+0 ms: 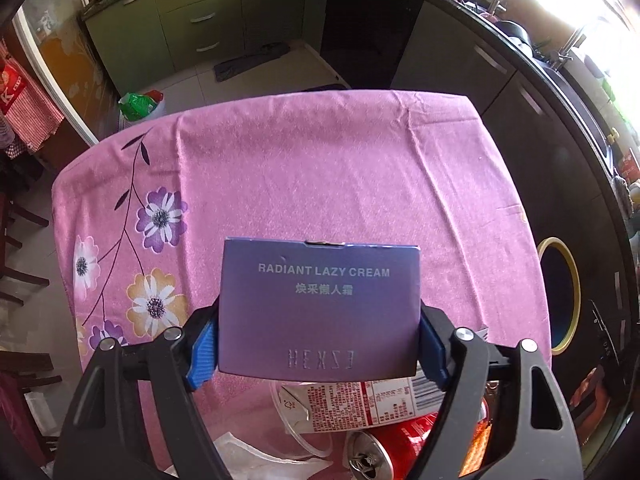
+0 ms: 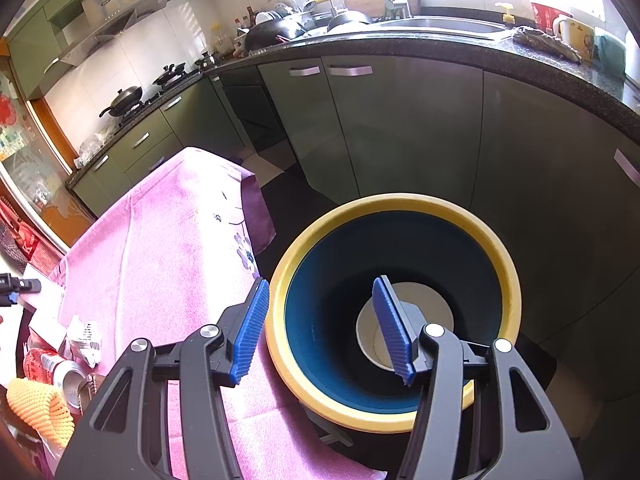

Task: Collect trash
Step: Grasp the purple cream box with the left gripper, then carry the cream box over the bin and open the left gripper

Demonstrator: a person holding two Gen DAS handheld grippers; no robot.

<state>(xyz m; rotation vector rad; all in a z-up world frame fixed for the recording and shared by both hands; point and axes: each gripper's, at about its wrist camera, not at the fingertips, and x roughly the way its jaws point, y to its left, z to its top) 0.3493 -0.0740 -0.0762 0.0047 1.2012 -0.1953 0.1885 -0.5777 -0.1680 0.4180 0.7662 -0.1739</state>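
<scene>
My left gripper (image 1: 319, 344) is shut on a purple "Radiant Lazy Cream" box (image 1: 320, 304) and holds it above the pink flowered tablecloth (image 1: 312, 168). Below it lie a red soda can (image 1: 384, 448), a torn printed wrapper (image 1: 360, 400) and white paper (image 1: 248, 456). My right gripper (image 2: 322, 330) is open and empty, above the rim of a bin with a yellow rim and blue inside (image 2: 400, 216), which stands on the floor beside the table. A white item (image 2: 424, 300) lies at the bin's bottom. The bin also shows in the left wrist view (image 1: 560, 292).
Green kitchen cabinets (image 2: 400, 128) and a dark counter with sink and dishes (image 2: 440, 28) stand behind the bin. In the right wrist view, a crushed can (image 2: 60, 372), crumpled wrapper (image 2: 86, 340) and orange foam net (image 2: 36, 408) lie at the table's near left.
</scene>
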